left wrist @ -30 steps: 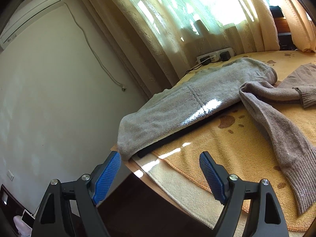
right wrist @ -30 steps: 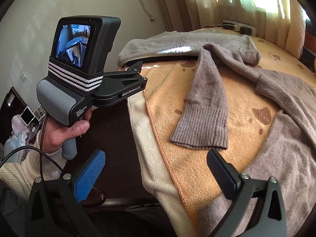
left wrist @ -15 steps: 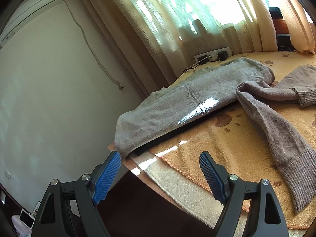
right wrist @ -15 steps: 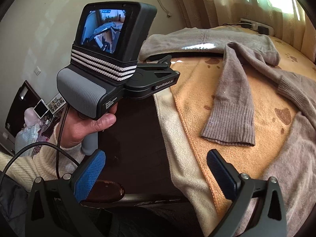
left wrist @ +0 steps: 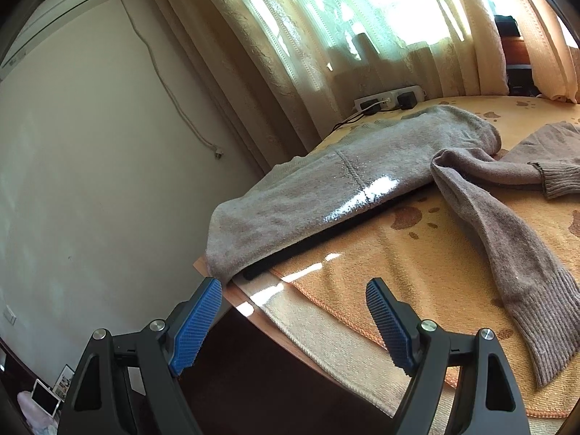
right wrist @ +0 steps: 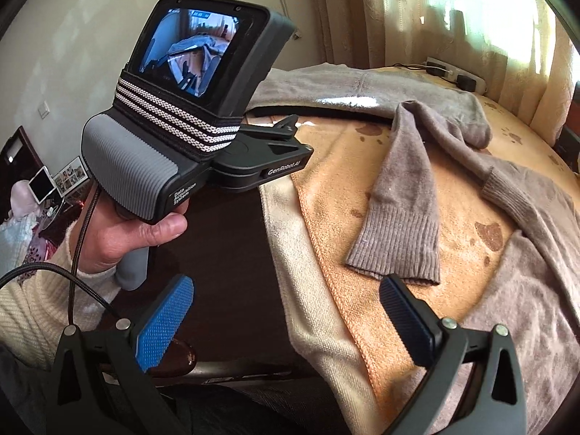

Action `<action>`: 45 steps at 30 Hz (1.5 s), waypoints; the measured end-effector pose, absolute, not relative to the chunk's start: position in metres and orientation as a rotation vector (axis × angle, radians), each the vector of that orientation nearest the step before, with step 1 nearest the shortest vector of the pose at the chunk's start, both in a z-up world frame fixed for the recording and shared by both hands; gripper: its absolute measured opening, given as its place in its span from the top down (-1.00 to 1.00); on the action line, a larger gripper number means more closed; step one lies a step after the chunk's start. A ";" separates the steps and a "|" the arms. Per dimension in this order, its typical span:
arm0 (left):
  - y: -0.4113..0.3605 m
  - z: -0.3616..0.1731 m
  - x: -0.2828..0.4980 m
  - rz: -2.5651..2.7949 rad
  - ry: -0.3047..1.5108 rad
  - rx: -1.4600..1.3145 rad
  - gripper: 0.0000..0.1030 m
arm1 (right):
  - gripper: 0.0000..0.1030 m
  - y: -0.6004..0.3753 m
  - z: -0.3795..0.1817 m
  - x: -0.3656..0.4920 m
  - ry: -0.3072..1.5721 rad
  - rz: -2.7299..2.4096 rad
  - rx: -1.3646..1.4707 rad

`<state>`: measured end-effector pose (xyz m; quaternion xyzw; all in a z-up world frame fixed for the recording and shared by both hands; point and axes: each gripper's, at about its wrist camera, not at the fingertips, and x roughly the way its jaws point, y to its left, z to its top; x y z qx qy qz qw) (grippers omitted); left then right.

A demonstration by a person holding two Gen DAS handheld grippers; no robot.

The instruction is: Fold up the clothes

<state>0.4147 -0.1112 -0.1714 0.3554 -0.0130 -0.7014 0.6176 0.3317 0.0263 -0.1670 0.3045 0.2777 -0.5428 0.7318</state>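
Note:
A grey-brown knitted sweater (left wrist: 326,195) lies spread on a table covered by an orange paw-print towel (left wrist: 417,272). Its far part drapes over a flat black object (left wrist: 326,235) at the table corner. One sleeve (left wrist: 507,264) runs toward me and ends in a ribbed cuff (right wrist: 398,250). My left gripper (left wrist: 293,326) hangs open before the table edge with nothing between its blue pads. My right gripper (right wrist: 286,320) is open too, at the table's near edge just short of the cuff. In the right wrist view a hand (right wrist: 127,235) holds the left gripper's screen unit (right wrist: 192,54).
A cream cloth border (right wrist: 304,290) hangs over the table's front edge. A power strip (left wrist: 389,99) with plugs sits by the curtains (left wrist: 326,36) at the back. A bare wall (left wrist: 90,163) is to the left, and a dark floor lies below the table edge.
In the right wrist view the hand-held left unit and the sleeve have slid rightward and look nearer. The left wrist view is nearly unchanged. Both grippers stay open.

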 end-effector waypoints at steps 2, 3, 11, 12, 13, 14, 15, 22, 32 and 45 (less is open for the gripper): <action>-0.111 -0.171 0.414 -1.617 -0.030 0.820 -0.63 | -1.00 0.027 -0.167 0.331 0.617 -1.205 0.663; -0.111 -0.172 0.414 -1.618 -0.029 0.821 -0.63 | -1.00 0.027 -0.167 0.332 0.620 -1.207 0.660; -0.112 -0.172 0.414 -1.622 -0.020 0.824 -0.63 | -1.00 0.026 -0.169 0.334 0.649 -1.223 0.643; -0.112 -0.172 0.414 -1.623 -0.019 0.825 -0.63 | -1.00 0.026 -0.169 0.334 0.650 -1.225 0.643; -0.112 -0.172 0.414 -1.623 -0.019 0.825 -0.63 | -1.00 0.027 -0.169 0.334 0.651 -1.227 0.643; -0.112 -0.172 0.413 -1.624 -0.019 0.825 -0.63 | -1.00 0.027 -0.169 0.334 0.653 -1.231 0.641; -0.112 -0.172 0.413 -1.625 -0.019 0.826 -0.63 | -1.00 0.026 -0.169 0.335 0.656 -1.233 0.640; -0.111 -0.173 0.413 -1.631 -0.012 0.828 -0.63 | -1.00 0.025 -0.170 0.337 0.665 -1.230 0.642; -0.114 -0.177 0.415 -1.644 0.025 0.841 -0.63 | -1.00 0.022 -0.177 0.340 0.710 -1.214 0.651; -0.121 -0.176 0.422 -1.702 0.128 0.832 -0.63 | -1.00 0.025 -0.182 0.353 0.746 -1.191 0.603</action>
